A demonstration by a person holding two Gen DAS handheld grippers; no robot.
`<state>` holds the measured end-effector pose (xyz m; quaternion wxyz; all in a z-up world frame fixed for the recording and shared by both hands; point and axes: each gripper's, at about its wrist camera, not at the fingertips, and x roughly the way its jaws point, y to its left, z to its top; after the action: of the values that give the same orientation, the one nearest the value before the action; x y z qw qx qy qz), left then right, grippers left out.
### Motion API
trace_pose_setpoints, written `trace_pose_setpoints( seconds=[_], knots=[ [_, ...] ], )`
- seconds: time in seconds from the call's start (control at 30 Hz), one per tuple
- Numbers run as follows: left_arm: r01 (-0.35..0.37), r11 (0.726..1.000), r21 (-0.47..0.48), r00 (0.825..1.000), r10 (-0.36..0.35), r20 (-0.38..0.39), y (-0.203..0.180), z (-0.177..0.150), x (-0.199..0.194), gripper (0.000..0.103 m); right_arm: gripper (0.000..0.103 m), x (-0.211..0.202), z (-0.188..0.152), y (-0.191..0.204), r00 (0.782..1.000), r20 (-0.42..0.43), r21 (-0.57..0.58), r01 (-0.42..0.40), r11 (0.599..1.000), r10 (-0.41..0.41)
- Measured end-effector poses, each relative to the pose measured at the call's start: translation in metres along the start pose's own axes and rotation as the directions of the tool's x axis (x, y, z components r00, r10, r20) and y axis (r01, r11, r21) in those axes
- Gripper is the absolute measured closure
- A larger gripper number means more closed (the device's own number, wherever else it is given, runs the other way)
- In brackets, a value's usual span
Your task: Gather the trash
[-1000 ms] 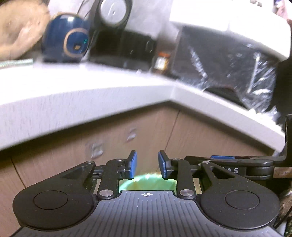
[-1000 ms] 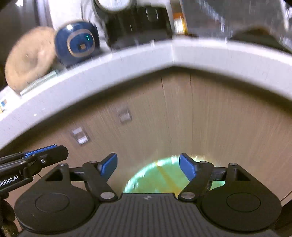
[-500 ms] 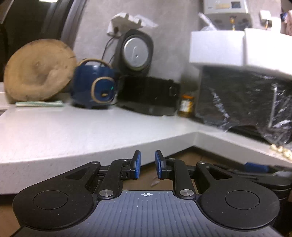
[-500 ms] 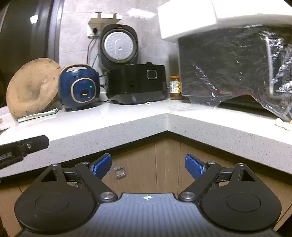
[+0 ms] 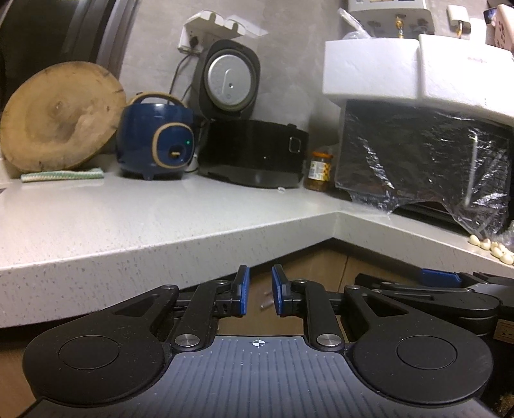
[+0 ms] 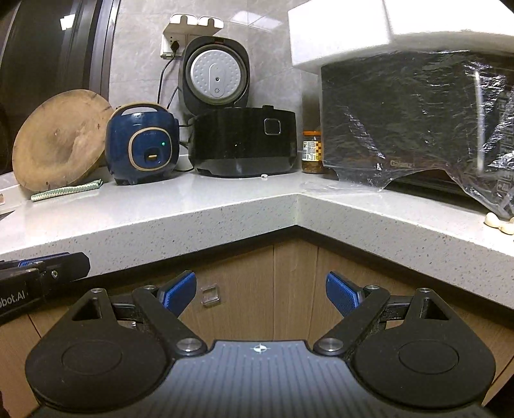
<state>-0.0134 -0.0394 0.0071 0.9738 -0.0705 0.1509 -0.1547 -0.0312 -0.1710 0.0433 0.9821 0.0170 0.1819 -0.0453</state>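
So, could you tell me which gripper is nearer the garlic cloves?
Right. The right gripper sits just below the garlic cloves at the counter edge; the left gripper, fingers closing on nothing, is farther left.

L gripper narrower, R gripper wider

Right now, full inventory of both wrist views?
chopping board: 1, wooden, round, leaning at far left of counter
cloth: 1, green-white, in front of the board
small cooker: 1, navy, right of the board
large cooker: 1, black, lid up, in the corner
jar: 1, amber, right of large cooker
microwave: 1, black, plastic-wrapped, right side
foam blocks: white, on the microwave
garlic cloves: several, pale, counter far right
countertop: 1, grey speckled, L-shaped
cabinets: wood, below
left gripper: jaws closing, nothing between
right gripper: open, empty
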Motion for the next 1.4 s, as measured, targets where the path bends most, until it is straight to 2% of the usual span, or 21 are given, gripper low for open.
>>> trace_pose_setpoints(
  seconds=[0.5, 1.03, 1.4],
  knots=[
    [-0.012, 1.000, 0.019, 1.000, 0.012, -0.009, 0.0005, -0.0023, -0.0031, 0.084, 0.014, 0.0018, -0.0023, 0.0012, 1.000, -0.013, -0.005, -0.005, 1.000, 0.005],
    [-0.067, 0.997, 0.043, 0.997, 0.069, -0.046, 0.0014, -0.0064, 0.0018, 0.084, 0.013, 0.0082, -0.0054, 0.0020, 0.999, -0.033, -0.010, -0.005, 1.000, 0.005],
    [-0.079, 0.995, 0.067, 0.995, 0.082, -0.054, 0.0009, -0.0081, 0.0022, 0.084, 0.013, 0.0099, -0.0062, 0.0018, 0.999, -0.039, -0.009, -0.004, 1.000, 0.004]
  ],
)
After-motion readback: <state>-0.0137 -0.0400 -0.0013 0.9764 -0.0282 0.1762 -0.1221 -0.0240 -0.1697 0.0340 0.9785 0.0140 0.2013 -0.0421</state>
